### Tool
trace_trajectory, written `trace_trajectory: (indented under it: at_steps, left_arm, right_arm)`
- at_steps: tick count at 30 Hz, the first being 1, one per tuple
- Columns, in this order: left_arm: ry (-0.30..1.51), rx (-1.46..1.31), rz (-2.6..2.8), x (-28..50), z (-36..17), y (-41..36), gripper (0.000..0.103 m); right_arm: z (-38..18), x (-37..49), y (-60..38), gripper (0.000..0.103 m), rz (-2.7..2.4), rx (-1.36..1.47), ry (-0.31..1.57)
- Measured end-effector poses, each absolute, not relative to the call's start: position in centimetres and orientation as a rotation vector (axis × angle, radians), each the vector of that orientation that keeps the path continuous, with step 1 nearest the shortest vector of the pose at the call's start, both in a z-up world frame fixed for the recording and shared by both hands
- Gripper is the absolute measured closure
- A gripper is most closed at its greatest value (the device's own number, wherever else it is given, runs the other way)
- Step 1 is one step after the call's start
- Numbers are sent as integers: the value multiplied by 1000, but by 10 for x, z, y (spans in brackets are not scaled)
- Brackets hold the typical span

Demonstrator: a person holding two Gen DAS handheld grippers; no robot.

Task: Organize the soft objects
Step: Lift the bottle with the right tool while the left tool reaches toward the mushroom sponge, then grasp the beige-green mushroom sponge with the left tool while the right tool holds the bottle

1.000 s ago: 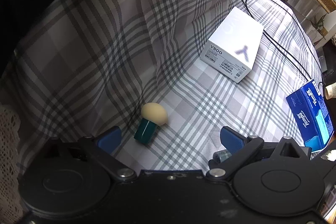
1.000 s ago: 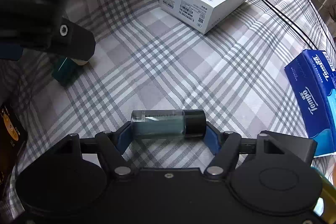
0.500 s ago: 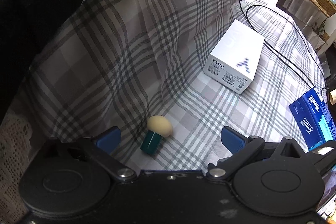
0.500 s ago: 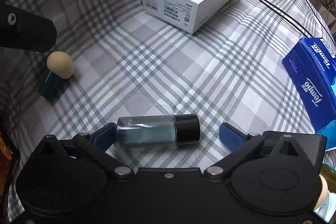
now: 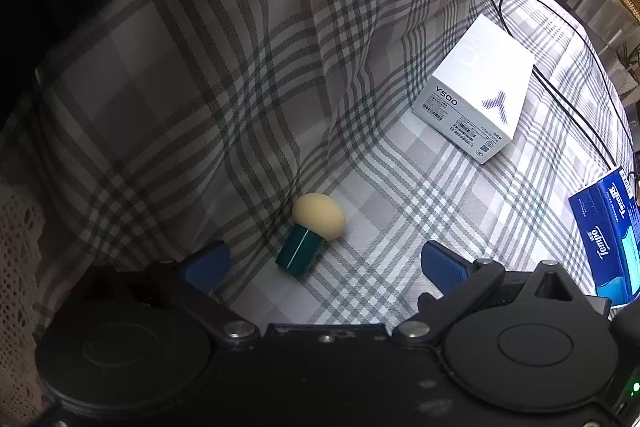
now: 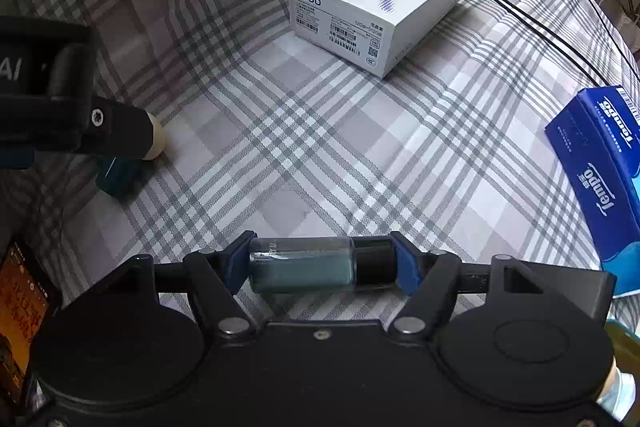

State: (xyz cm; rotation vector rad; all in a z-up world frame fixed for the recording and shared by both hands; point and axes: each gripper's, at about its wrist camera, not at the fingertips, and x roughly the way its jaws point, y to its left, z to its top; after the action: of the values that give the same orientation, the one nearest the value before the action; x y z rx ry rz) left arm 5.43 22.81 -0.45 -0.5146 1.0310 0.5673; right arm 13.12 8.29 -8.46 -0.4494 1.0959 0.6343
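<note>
Currently the right gripper point(image 6: 322, 269) has a small clear glass bottle with a black cap and bluish contents point(image 6: 320, 269) lying crosswise between its blue pads. The bottle's long axis runs from pad to pad, glass base at the left pad, cap at the right pad. The jaws are closing, and both pads appear to touch the bottle's ends. The bottle sits low over the grey-and-white plaid bed cover point(image 6: 320, 147), and whether it is lifted clear cannot be told.

Taking the white rectangular cardboard box marked Y500 point(image 6: 380, 3) as landmark, the bottle lies well in front of the box, towards the camera. A blue tissue pack point(image 6: 600, 179) lies to the box's right and nearer the camera.

The left gripper point(image 5: 324, 263) hangs over a cream egg-shaped sponge on a dark green block-shaped base point(image 5: 312, 231), in front and to the left of the box, at the foot of a raised fold of cover. Its jaws stand wide apart, holding nothing. The sponge lies between and just ahead of the pads, its long axis slanting up and right.

Both grippers point steeply downward. The left hand is the nearer to the sponge.
</note>
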Motion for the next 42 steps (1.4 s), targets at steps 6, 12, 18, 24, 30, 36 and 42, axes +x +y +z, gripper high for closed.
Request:
trace_trajectory:
  at_steps: [6, 12, 18, 24, 30, 36, 42]
  left_arm:
    - [1030, -459, 601, 67, -10, 227, 1]
    - [1081, -472, 631, 78, -32, 234, 1]
    - [1150, -492, 633, 91, -60, 240, 1]
    - [1173, -483, 578, 98, -68, 226, 1]
    - [1169, -492, 431, 105, -66, 204, 1]
    - [1118, -525, 307, 108, -60, 192, 1]
    - [1029, -343, 408, 107, -39, 181, 1]
  right_arm:
    - [-67, 119, 69, 36, 582, -464, 1074]
    - [-32, 90, 54, 36, 590, -482, 1022]
    - [-1, 57, 38, 36, 617, -459, 951]
    - [18, 43, 16, 36, 587, -363, 901]
    - [13, 55, 0, 36, 511, -280, 919]
    - [5, 57, -8, 36, 479, -277, 932]
    - [3, 54, -8, 36, 485, -278, 938]
